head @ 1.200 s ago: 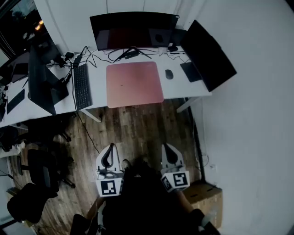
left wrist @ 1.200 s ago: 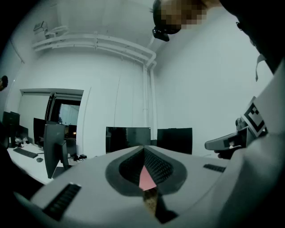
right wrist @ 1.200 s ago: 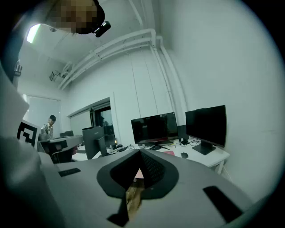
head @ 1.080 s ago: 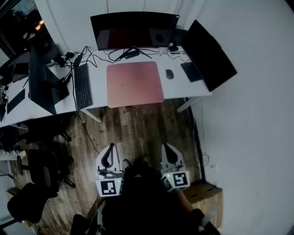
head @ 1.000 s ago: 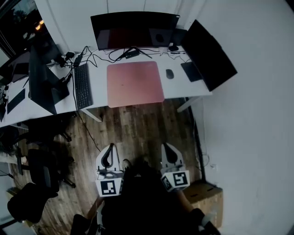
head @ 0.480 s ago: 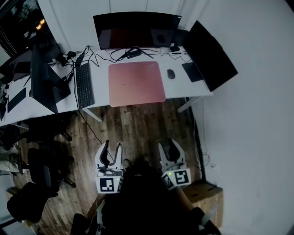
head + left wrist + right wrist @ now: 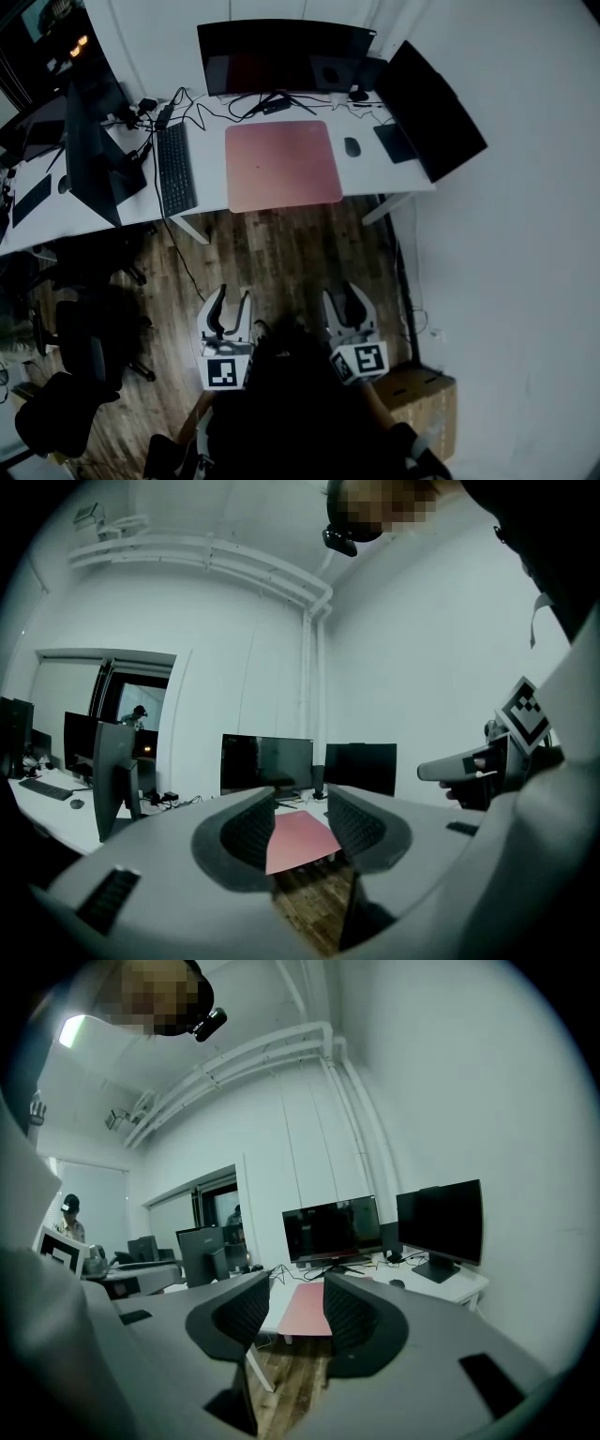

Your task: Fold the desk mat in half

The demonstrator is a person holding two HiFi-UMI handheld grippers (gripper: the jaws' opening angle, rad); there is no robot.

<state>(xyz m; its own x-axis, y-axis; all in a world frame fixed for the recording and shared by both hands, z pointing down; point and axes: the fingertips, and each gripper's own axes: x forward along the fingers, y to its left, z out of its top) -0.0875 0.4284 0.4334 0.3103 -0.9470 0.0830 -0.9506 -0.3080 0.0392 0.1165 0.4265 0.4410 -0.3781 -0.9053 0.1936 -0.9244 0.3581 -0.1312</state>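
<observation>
A pink desk mat lies flat and unfolded on the white desk, in front of the middle monitor. Both grippers hang over the wooden floor, well short of the desk, close to the person's body. The jaws of my left gripper are opening with nothing between them. My right gripper is opening too, also empty. In the left gripper view the mat shows far off between the fingers. The right gripper view likewise frames the mat between its fingers.
A keyboard lies left of the mat and a mouse right of it. Dark monitors stand at the right and left. Cables run behind the mat. A cardboard box sits by my right side, office chairs at left.
Both grippers' jaws went from shut to spread apart. The grippers stayed over the floor, and the head view shifted slightly.
</observation>
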